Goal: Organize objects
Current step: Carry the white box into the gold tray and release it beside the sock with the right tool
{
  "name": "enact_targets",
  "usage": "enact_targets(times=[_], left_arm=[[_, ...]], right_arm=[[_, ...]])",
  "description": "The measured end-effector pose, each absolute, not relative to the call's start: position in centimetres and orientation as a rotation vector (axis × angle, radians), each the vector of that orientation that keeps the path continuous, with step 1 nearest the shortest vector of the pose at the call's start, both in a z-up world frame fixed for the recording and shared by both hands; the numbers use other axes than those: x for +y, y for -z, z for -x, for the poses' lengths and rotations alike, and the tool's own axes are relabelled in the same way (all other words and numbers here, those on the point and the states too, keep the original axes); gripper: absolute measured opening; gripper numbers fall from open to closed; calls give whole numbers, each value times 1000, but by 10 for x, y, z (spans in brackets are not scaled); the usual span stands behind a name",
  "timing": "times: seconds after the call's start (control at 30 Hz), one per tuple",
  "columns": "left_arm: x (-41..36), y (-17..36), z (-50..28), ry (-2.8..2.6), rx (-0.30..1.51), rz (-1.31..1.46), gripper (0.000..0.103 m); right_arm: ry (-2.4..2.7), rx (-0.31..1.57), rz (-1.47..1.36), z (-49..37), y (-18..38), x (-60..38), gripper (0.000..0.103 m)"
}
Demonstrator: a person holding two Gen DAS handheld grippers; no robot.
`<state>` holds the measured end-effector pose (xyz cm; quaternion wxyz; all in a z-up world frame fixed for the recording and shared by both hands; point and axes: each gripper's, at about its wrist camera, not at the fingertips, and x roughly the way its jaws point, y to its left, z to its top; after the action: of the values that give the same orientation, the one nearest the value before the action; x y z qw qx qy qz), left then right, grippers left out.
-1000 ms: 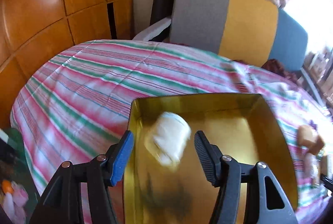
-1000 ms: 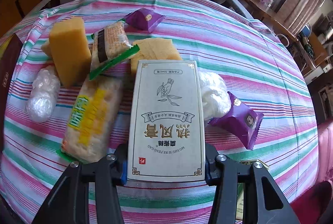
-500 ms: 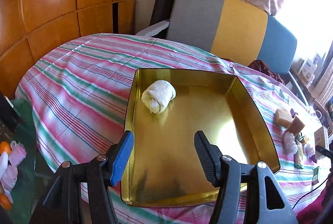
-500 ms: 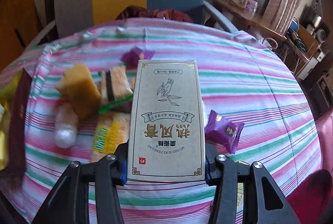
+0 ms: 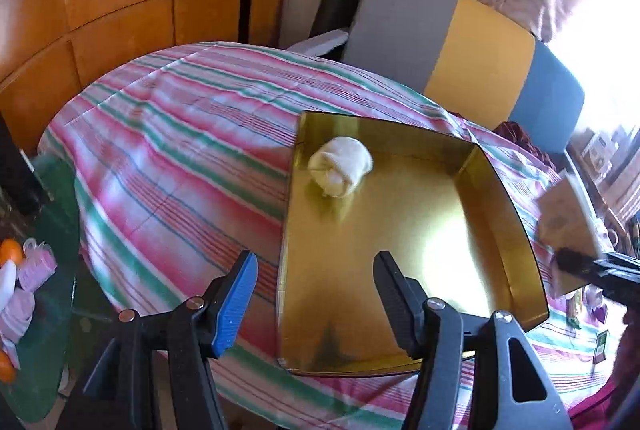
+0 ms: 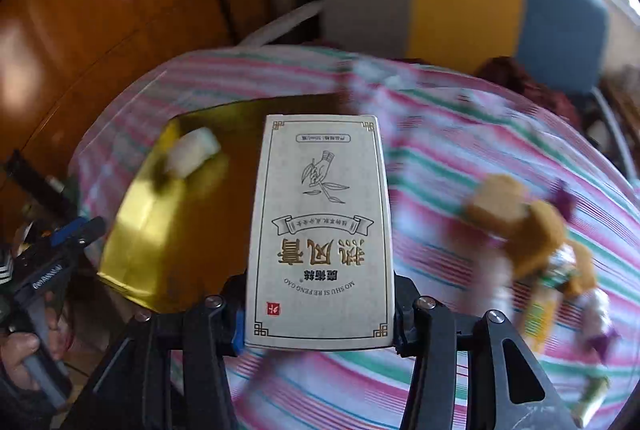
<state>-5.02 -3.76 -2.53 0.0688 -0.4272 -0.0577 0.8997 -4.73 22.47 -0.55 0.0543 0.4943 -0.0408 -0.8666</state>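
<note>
A gold tray (image 5: 496, 190) lies on the striped tablecloth, with a rolled white cloth (image 5: 340, 170) in its far left corner. My left gripper (image 5: 314, 294) is open and empty, held above the tray's near left edge. My right gripper (image 6: 318, 314) is shut on a flat beige tea box (image 6: 320, 230) and holds it in the air beside the tray (image 6: 160, 238). The box also shows at the right edge of the left wrist view (image 5: 568, 218). The white cloth (image 6: 192, 154) shows blurred in the right wrist view.
Yellow sponges (image 6: 516, 222) and wrapped snacks (image 6: 548, 306) lie blurred on the cloth to the right of the tray. A grey, yellow and blue chair (image 5: 460, 42) stands behind the table. Wooden panels (image 5: 120, 10) are at the left.
My right gripper has lifted the tea box off the pile of snacks and swung left towards the tray. My left gripper has pulled back from the tray after letting go of the white cloth.
</note>
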Motion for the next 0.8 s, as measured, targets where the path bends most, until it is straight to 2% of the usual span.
enact_targets(times=[0.3,0.63,0.73,0.77,0.8], left_arm=[[-73,28,48,-2784,-205,1297,61],[-89,38,53,-2804,-247,1339,61],[-89,36,52,-2828,-239,1327,61],[-89,35,52,-2833,-233,1327,61],[-90,35,52,-2834,-231,1329,61]], right_arm=[[2429,-27,-1718,114,73,128,51],[2384,21,-1790,131,96,96,52],[2353,-16,-1805,140,100,87,52],[2349,-34,-1806,143,100,84,54],[2342,-66,-1798,145,100,82,61]])
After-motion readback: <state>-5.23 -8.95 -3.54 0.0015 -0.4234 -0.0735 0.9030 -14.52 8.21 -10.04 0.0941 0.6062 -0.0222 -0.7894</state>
